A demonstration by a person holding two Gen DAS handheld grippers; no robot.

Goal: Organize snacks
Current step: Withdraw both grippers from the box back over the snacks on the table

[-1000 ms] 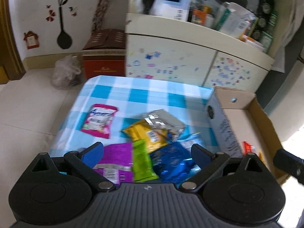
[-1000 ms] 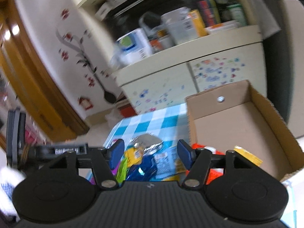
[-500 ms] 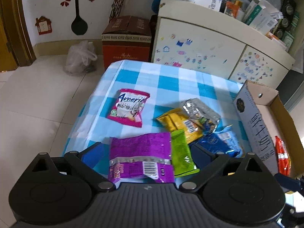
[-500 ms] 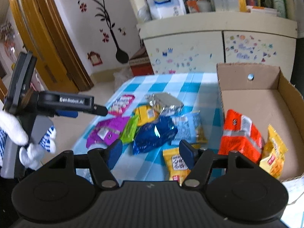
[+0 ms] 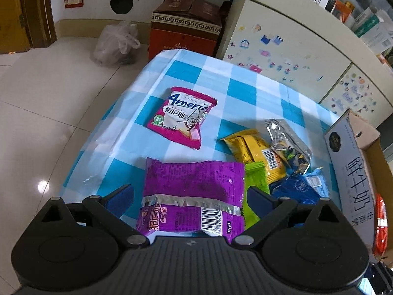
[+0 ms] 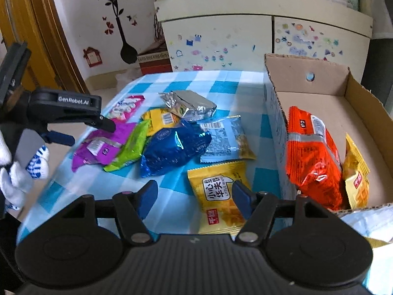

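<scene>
Snack packets lie on a blue-checked tablecloth [image 5: 213, 73]. My left gripper [image 5: 189, 193] is open just above a purple packet [image 5: 194, 184], which lies between its fingers, untouched. Beside it are a green packet [image 5: 254, 179], a yellow one [image 5: 255, 152], a silver one [image 5: 287, 142] and a pink one [image 5: 183, 119]. My right gripper [image 6: 194, 191] is open over the cloth, and a yellow packet [image 6: 218, 196] lies against its right finger. To the right, a cardboard box [image 6: 307, 78] holds an orange packet [image 6: 312, 154] and a small yellow one [image 6: 356, 172]. The left gripper [image 6: 88, 132] also shows at the left of the right wrist view.
A dark blue packet [image 6: 174, 147] and a light blue one [image 6: 223, 140] lie mid-table. A gloved hand [image 6: 14, 172] holds the left gripper. Behind the table stand a stickered cabinet [image 6: 221, 39], a red-brown carton [image 5: 186, 29] and a plastic bag [image 5: 115, 44] on the tiled floor.
Both grippers have come down and tilted toward the table. The left one now frames the purple packet. The right one has come over the near yellow packet with its jaws slightly wider.
</scene>
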